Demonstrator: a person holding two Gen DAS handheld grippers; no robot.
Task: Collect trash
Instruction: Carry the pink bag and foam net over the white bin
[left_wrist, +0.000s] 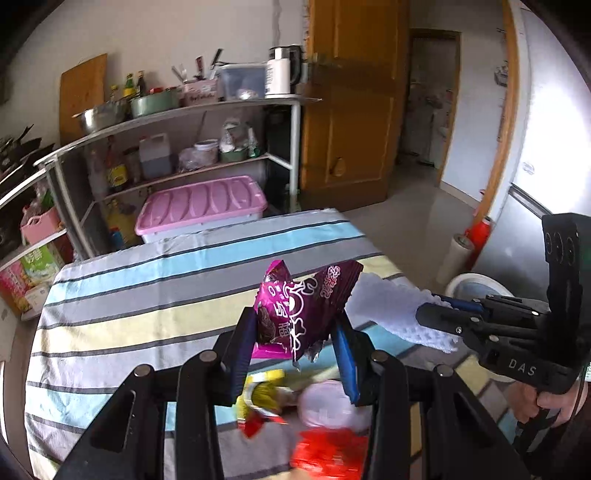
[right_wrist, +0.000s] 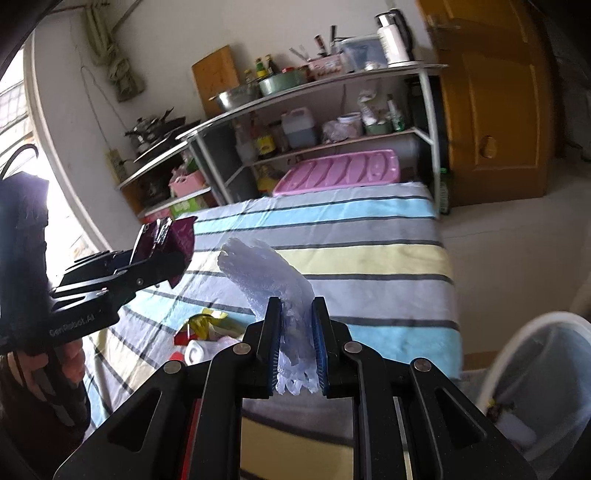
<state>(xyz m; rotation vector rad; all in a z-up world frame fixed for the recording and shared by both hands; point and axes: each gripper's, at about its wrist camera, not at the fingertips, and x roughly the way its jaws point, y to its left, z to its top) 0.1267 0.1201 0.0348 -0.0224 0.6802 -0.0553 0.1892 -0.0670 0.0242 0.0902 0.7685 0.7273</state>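
Note:
My left gripper (left_wrist: 295, 325) is shut on a purple snack wrapper (left_wrist: 303, 302) and holds it above the striped tablecloth (left_wrist: 147, 295). My right gripper (right_wrist: 297, 314) is shut on a crumpled white foam sheet (right_wrist: 266, 269), also lifted above the table; it shows at the right of the left wrist view (left_wrist: 391, 310). The left gripper with the purple wrapper (right_wrist: 177, 236) shows at the left of the right wrist view. More trash lies on the cloth below: a yellow wrapper (left_wrist: 264, 391), a red wrapper (left_wrist: 328, 454) and a white piece (left_wrist: 325, 402).
A white bin (right_wrist: 535, 376) with a plastic liner stands on the floor right of the table. Behind the table are a metal kitchen shelf (left_wrist: 207, 110) with pots and bottles, a pink-lidded box (left_wrist: 203, 205) and a wooden door (left_wrist: 351, 110).

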